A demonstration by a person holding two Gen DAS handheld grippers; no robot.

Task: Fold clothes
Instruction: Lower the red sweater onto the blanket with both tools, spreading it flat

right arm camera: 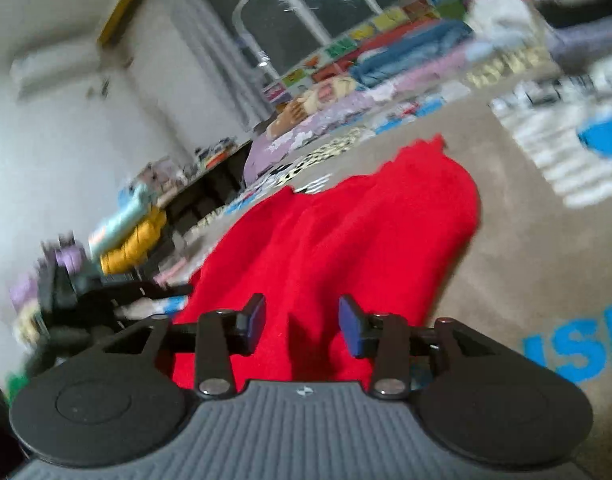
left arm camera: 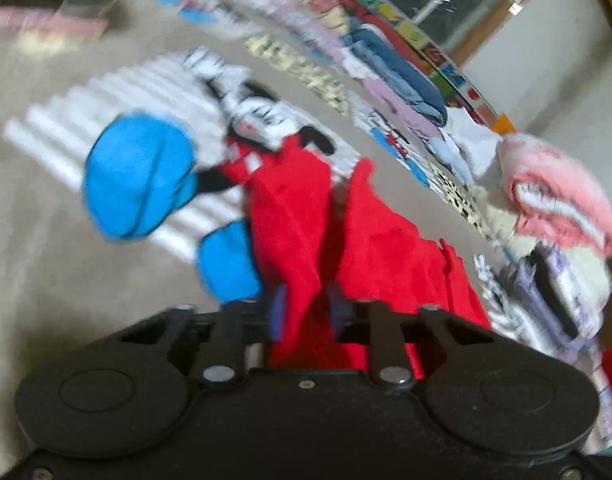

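1. Left gripper (left arm camera: 304,312) is pinched narrow on a bunched fold of the red garment (left arm camera: 370,248), cloth caught between its blue pads.
2. Right gripper (right arm camera: 302,322) stands partly open above the same red garment (right arm camera: 346,232), and nothing is gripped between its pads.
3. Beneath, the garment lies crumpled and spread on a beige cartoon-print blanket (left arm camera: 66,240), overlapping its blue and black-and-white figure (left arm camera: 138,176).
4. Folding looks barely begun: no clean crease shows, and the right side has yet to be taken up.
5. Stacks of folded clothes (left arm camera: 554,196) line the blanket's far edge, apparently finished.
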